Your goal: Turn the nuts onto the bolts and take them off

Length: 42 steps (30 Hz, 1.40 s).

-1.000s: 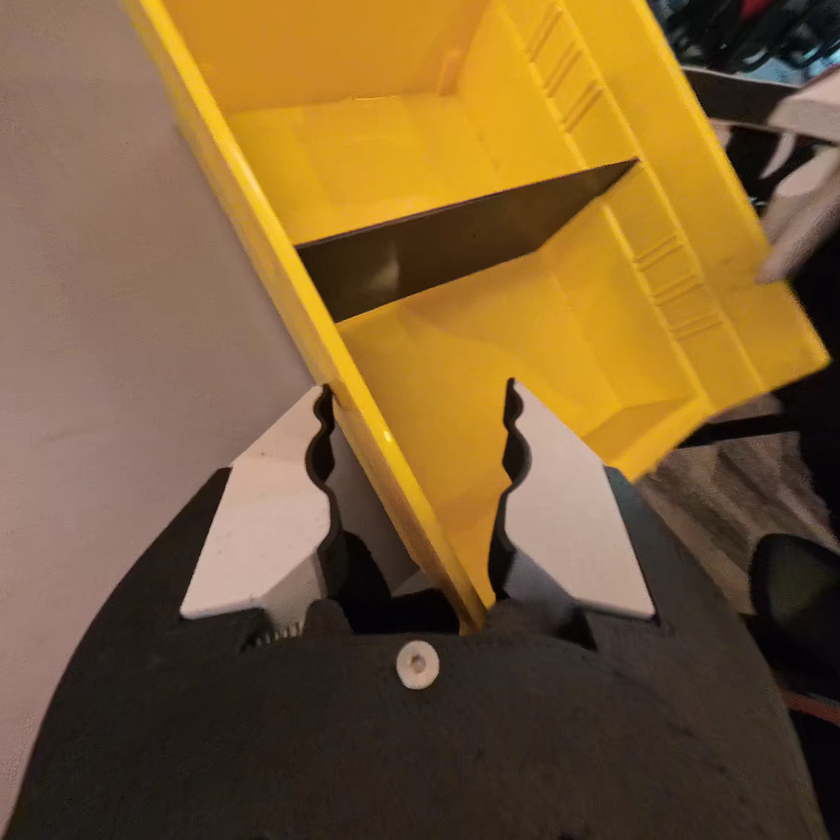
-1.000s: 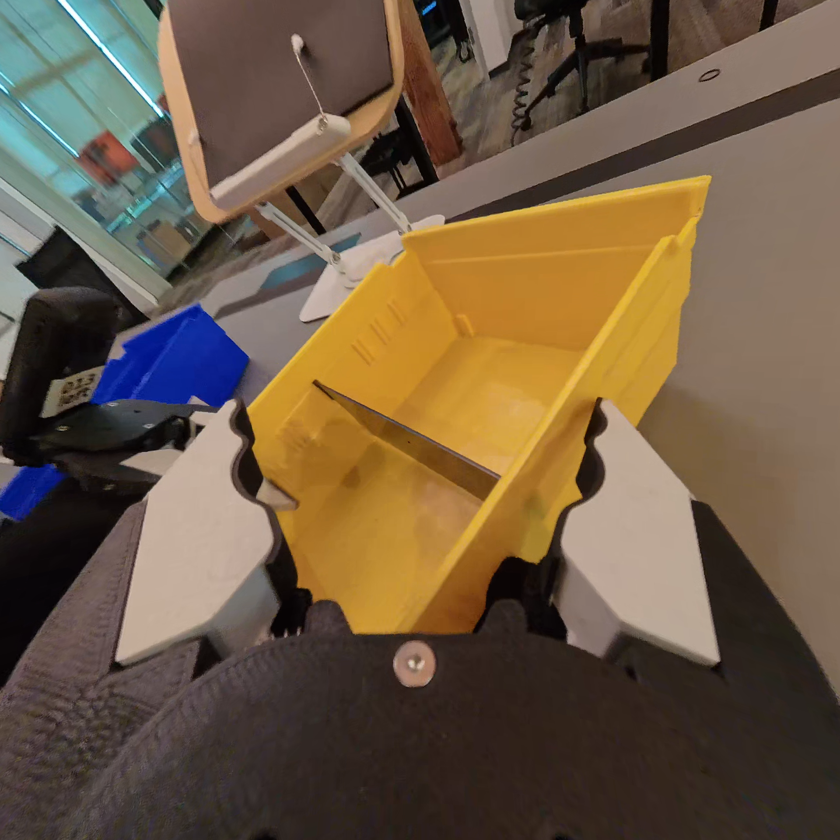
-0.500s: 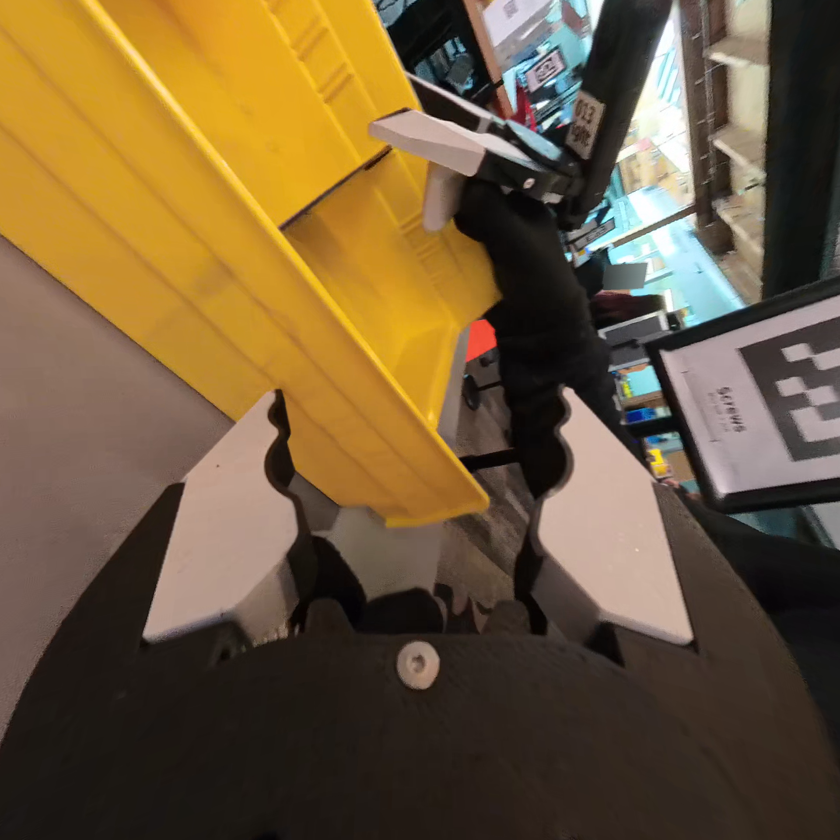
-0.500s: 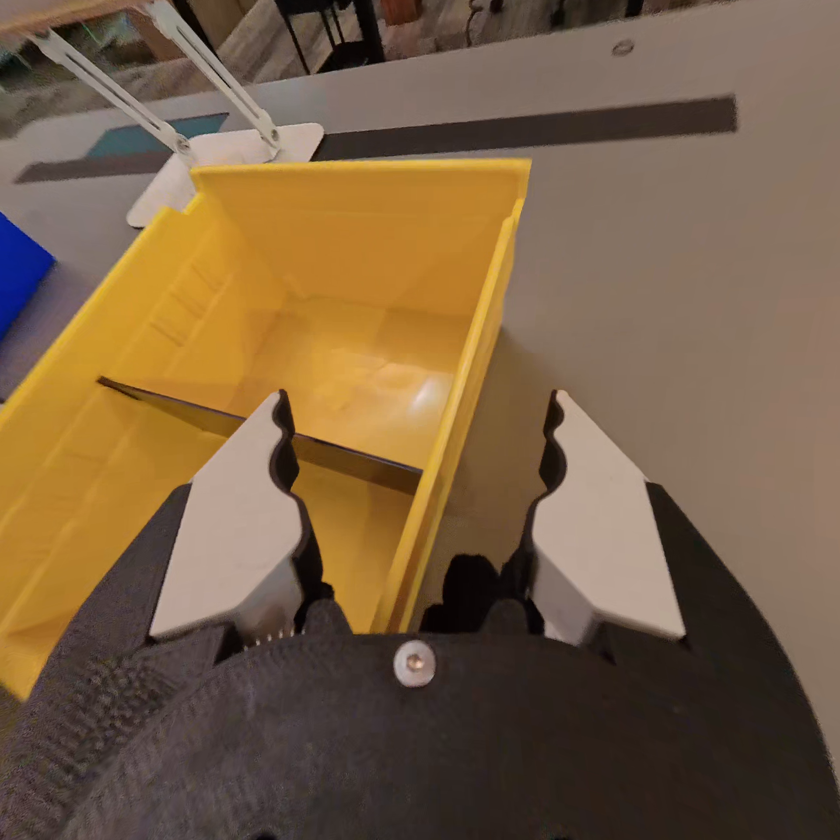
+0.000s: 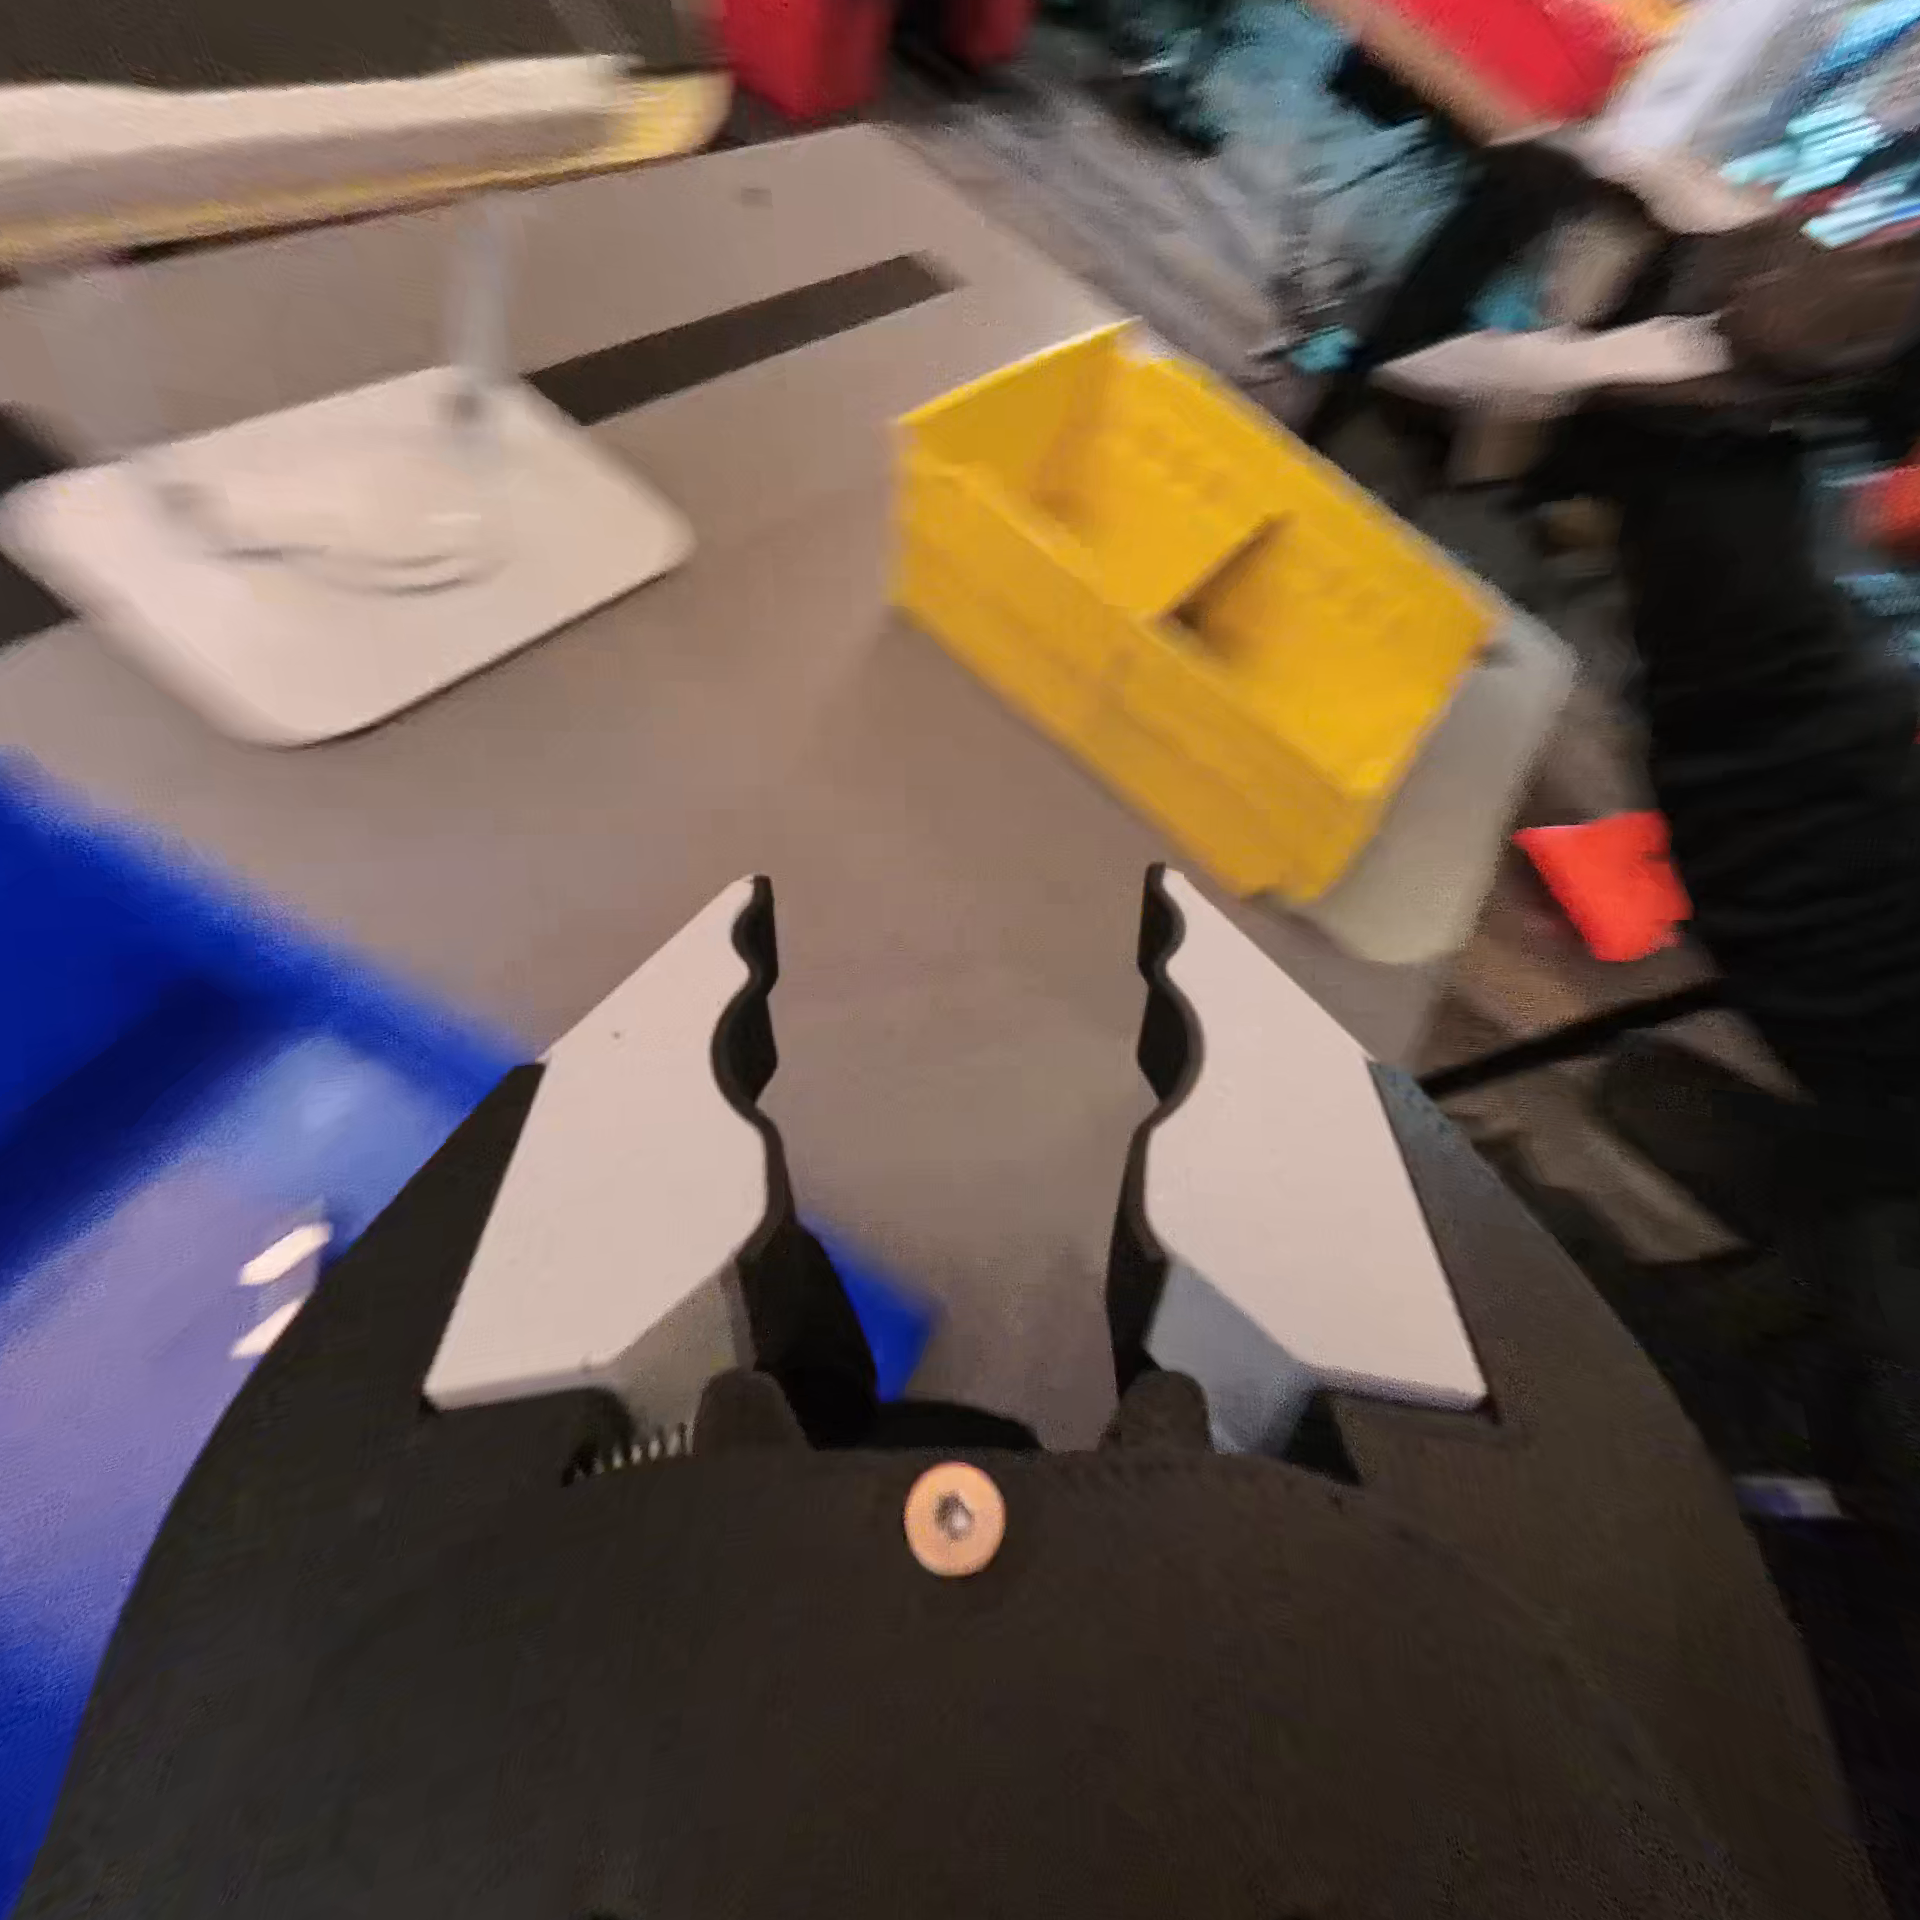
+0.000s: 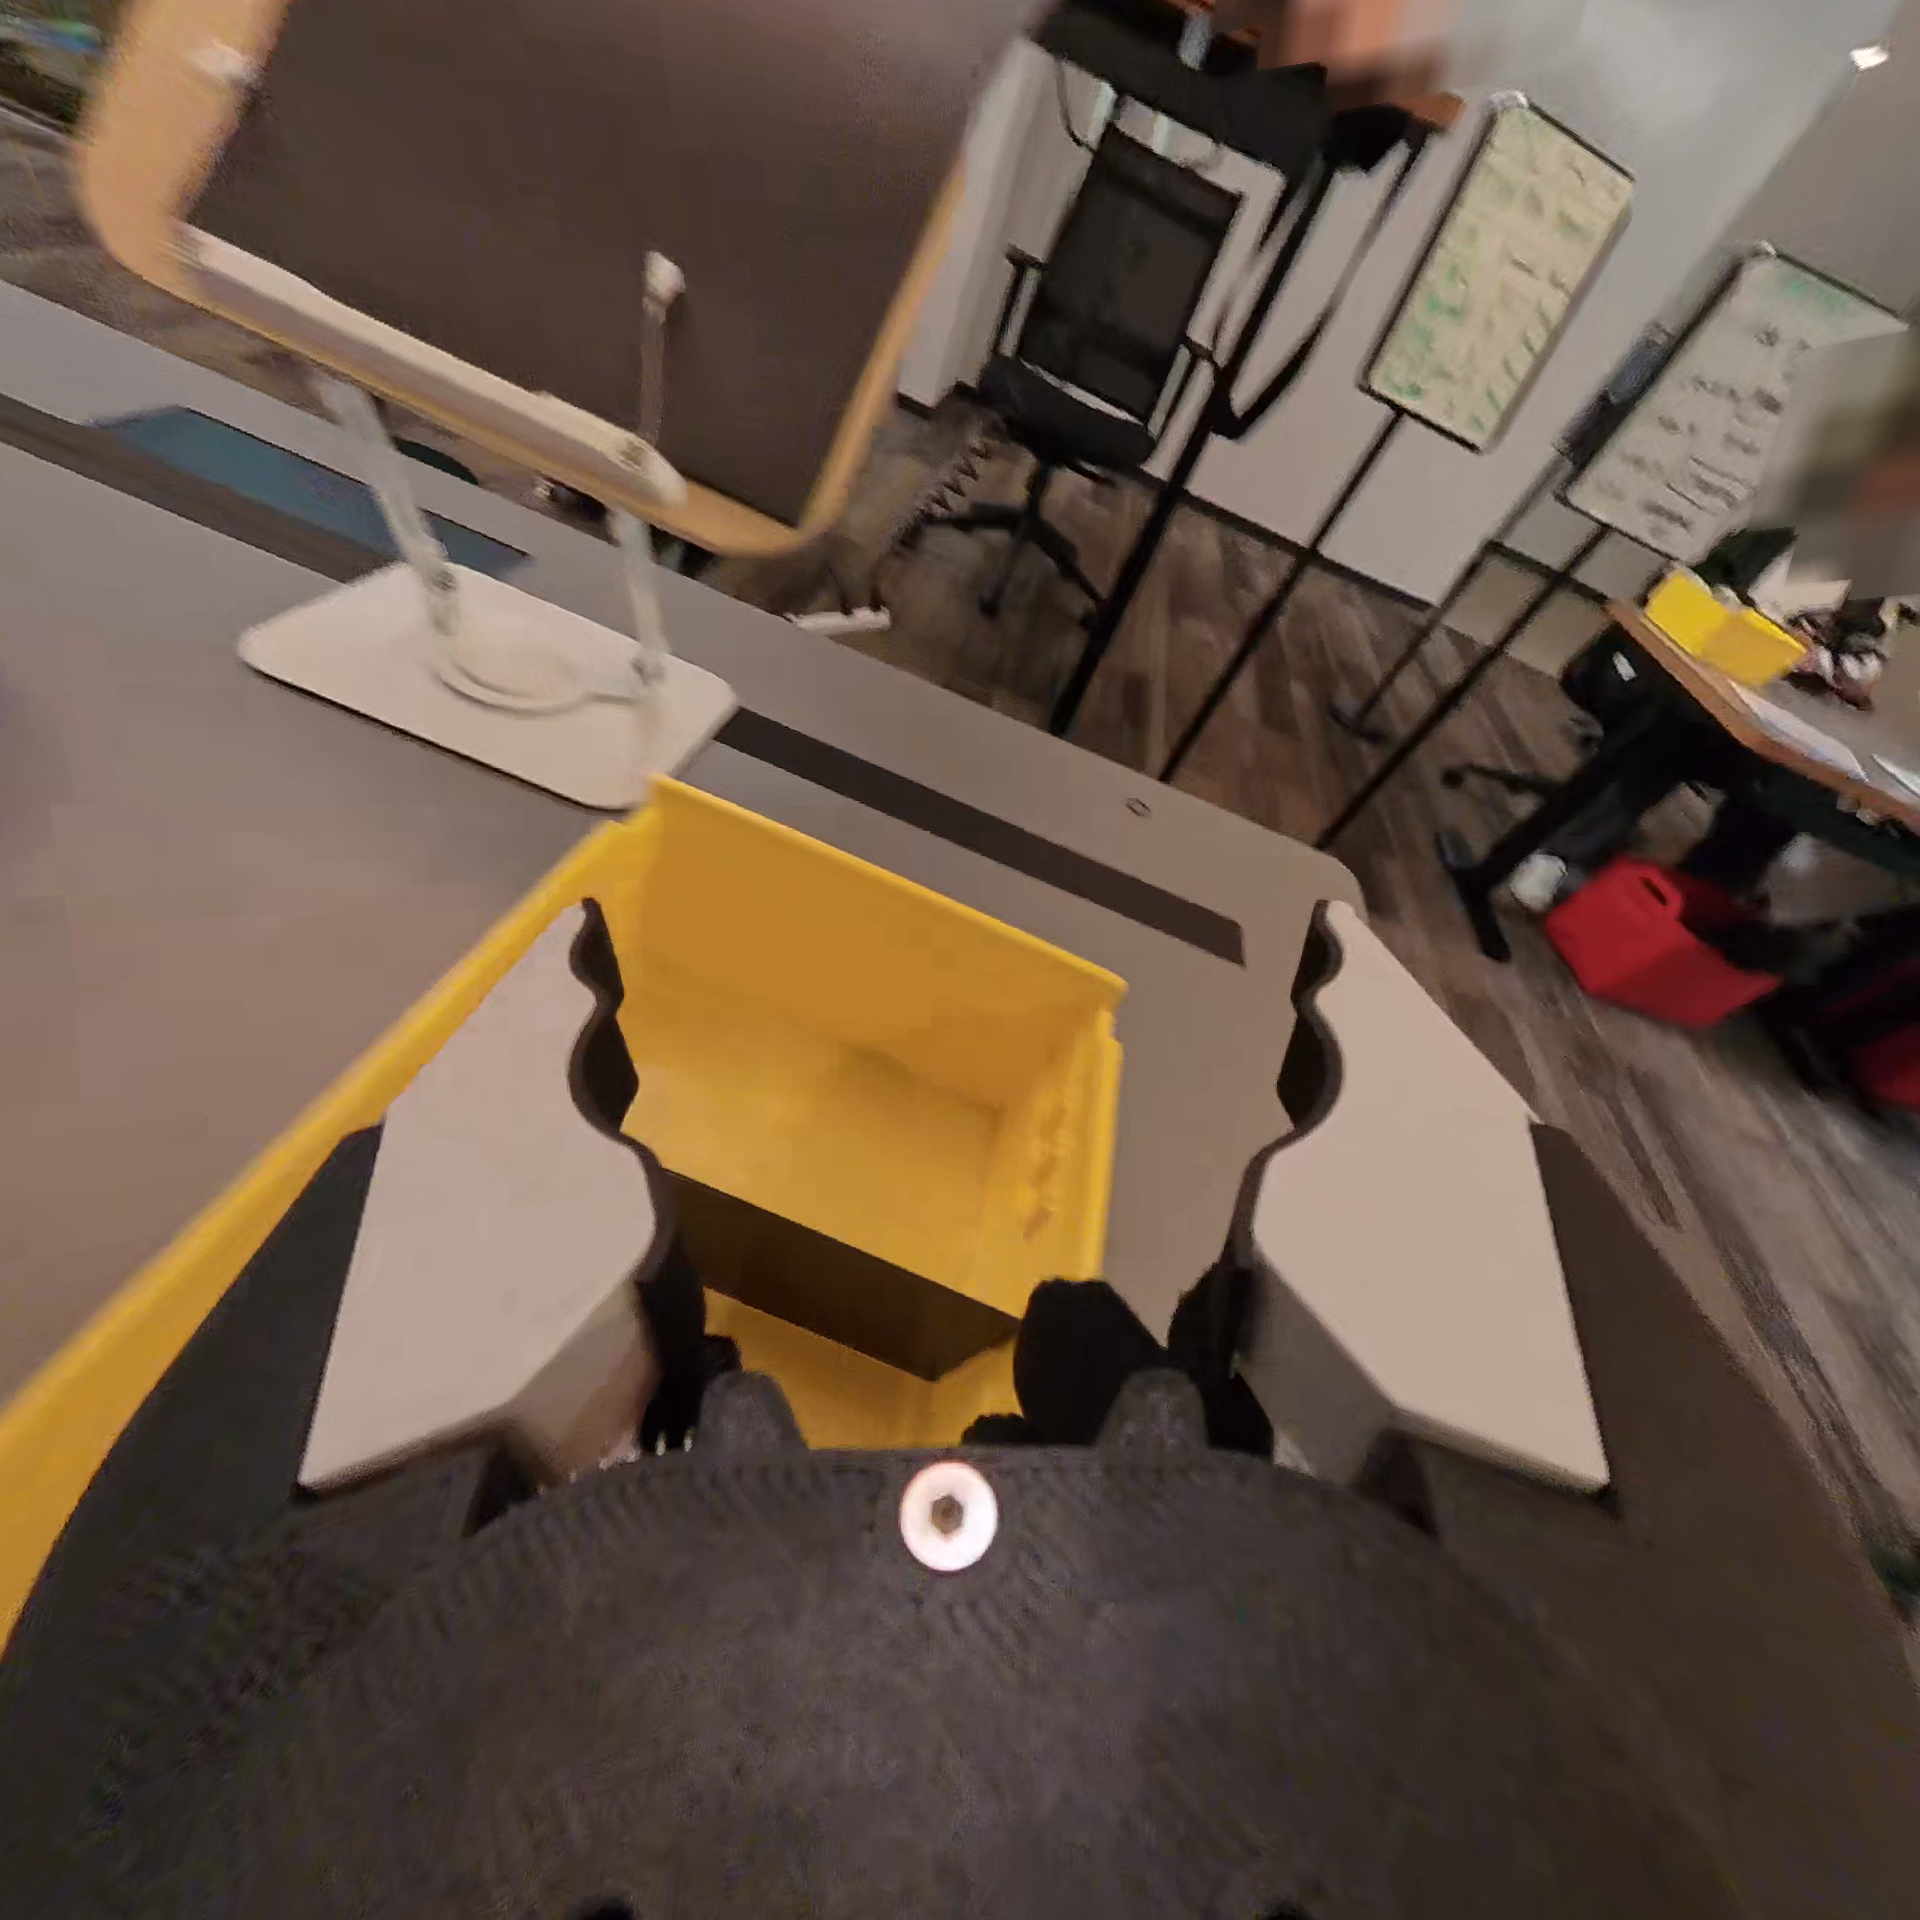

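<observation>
Fingers (image 5: 644,1132) of left gripper (image 5: 956,894), spread and empty, now withdrawn well clear of yellow bin (image 5: 1174,623); right gripper (image 6: 956,925), likewise spread, above it; no nuts or bolts visible, threading unstarted.

I am in an open office workspace. A grey counter (image 6: 260,914) carries a yellow parts bin (image 6: 862,977) and a white stand base (image 6: 488,691). Far right I see whiteboards on stands (image 6: 1496,270), a black mesh office chair (image 6: 1101,322), wood-look flooring (image 6: 1195,623) and another desk (image 6: 1766,727).
</observation>
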Motion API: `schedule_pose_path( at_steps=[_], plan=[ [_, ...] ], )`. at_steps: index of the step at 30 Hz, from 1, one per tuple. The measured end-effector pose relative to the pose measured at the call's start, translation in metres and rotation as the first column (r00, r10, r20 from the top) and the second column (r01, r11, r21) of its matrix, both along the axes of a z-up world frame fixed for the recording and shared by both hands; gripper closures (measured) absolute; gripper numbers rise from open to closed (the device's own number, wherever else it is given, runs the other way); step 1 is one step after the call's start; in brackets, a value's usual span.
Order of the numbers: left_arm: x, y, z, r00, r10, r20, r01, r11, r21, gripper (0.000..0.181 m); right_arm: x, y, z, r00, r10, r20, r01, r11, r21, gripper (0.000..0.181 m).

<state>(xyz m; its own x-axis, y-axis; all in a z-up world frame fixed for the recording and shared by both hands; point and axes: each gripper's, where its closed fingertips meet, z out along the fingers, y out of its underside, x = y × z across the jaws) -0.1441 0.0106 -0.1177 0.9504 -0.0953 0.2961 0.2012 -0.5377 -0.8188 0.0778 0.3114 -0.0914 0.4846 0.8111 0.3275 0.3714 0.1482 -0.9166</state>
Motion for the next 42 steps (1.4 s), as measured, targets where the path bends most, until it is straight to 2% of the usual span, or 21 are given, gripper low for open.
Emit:
schedule_pose_path(
  at_steps=[3,5,7,9,11,13,15,16,18,20,23,26,33,36,38,39,41,42],
  plan=[
    [-0.089,-0.061,-0.027,0.959,0.228,-0.167,-0.253,0.956,-0.147,0.105,-0.031,-0.053,0.018,0.990,0.130,-0.055,-0.130,0.991,-0.006,0.059],
    [-0.131,-0.101,-0.045,0.915,0.344,-0.211,-0.384,0.902,-0.197,0.104,-0.057,-0.100,0.025,0.955,0.260,-0.140,-0.271,0.960,-0.066,0.061],
    [-0.157,-0.138,-0.070,0.883,0.419,-0.211,-0.465,0.843,-0.270,0.101,-0.081,-0.146,0.019,0.910,0.365,-0.196,-0.397,0.904,-0.161,0.062],
    [-0.174,-0.167,-0.096,0.862,0.452,-0.230,-0.506,0.797,-0.330,0.104,-0.102,-0.189,0.007,0.866,0.448,-0.221,-0.493,0.836,-0.239,0.062],
    [-0.178,-0.184,-0.122,0.866,0.459,-0.197,-0.499,0.771,-0.397,0.105,-0.119,-0.228,-0.010,0.832,0.510,-0.220,-0.555,0.777,-0.297,0.063],
    [-0.173,-0.188,-0.138,0.880,0.460,-0.118,-0.463,0.777,-0.426,0.110,-0.131,-0.263,-0.028,0.800,0.555,-0.228,-0.599,0.721,-0.349,0.066],
    [-0.168,-0.182,-0.143,0.889,0.454,-0.057,-0.435,0.802,-0.409,0.128,-0.139,-0.293,-0.051,0.777,0.590,-0.220,-0.623,0.671,-0.401,0.066],
    [-0.166,-0.182,-0.149,0.896,0.441,-0.055,-0.420,0.802,-0.425,0.139,-0.142,-0.306,-0.061,0.761,0.607,-0.228,-0.639,0.643,-0.422,0.068],
    [-0.168,-0.184,-0.160,0.898,0.429,-0.099,-0.423,0.779,-0.463,0.148,-0.145,-0.330,-0.077,0.723,0.631,-0.280,-0.677,0.567,-0.470,0.074],
    [-0.179,-0.187,-0.162,0.874,0.454,-0.171,-0.479,0.747,-0.461,0.161,-0.147,-0.342,-0.094,0.704,0.638,-0.310,-0.686,0.499,-0.530,0.078],
    [-0.190,-0.196,-0.163,0.855,0.478,-0.200,-0.512,0.722,-0.465,0.177,-0.147,-0.339,-0.111,0.715,0.639,-0.282,-0.660,0.486,-0.573,0.079],
    [-0.193,-0.203,-0.163,0.857,0.487,-0.171,-0.506,0.728,-0.464,0.179,-0.147,-0.331,-0.118,0.728,0.633,-0.263,-0.647,0.510,-0.567,0.080],
    [-0.215,-0.229,-0.164,0.827,0.528,-0.191,-0.551,0.695,-0.463,0.179,-0.145,-0.330,-0.132,0.731,0.632,-0.257,-0.633,0.488,-0.600,0.081],
    [-0.223,-0.233,-0.163,0.811,0.566,-0.149,-0.565,0.693,-0.448,0.178,-0.145,-0.331,-0.132,0.727,0.637,-0.258,-0.636,0.481,-0.603,0.081],
    [-0.232,-0.237,-0.162,0.803,0.567,-0.182,-0.583,0.687,-0.434,0.177,-0.145,-0.331,-0.130,0.724,0.638,-0.262,-0.639,0.479,-0.601,0.081],
    [-0.236,-0.240,-0.160,0.793,0.577,-0.196,-0.599,0.677,-0.427,0.170,-0.144,-0.331,-0.129,0.724,0.638,-0.262,-0.640,0.480,-0.600,0.081],
    [-0.247,-0.252,-0.155,0.748,0.623,-0.230,-0.652,0.625,-0.428,0.129,-0.144,-0.330,-0.129,0.726,0.637,-0.260,-0.639,0.485,-0.597,0.080],
    [-0.252,-0.256,-0.147,0.723,0.640,-0.261,-0.684,0.610,-0.399,0.123,-0.143,-0.329,-0.129,0.728,0.635,-0.259,-0.637,0.488,-0.596,0.080]
  ],
)
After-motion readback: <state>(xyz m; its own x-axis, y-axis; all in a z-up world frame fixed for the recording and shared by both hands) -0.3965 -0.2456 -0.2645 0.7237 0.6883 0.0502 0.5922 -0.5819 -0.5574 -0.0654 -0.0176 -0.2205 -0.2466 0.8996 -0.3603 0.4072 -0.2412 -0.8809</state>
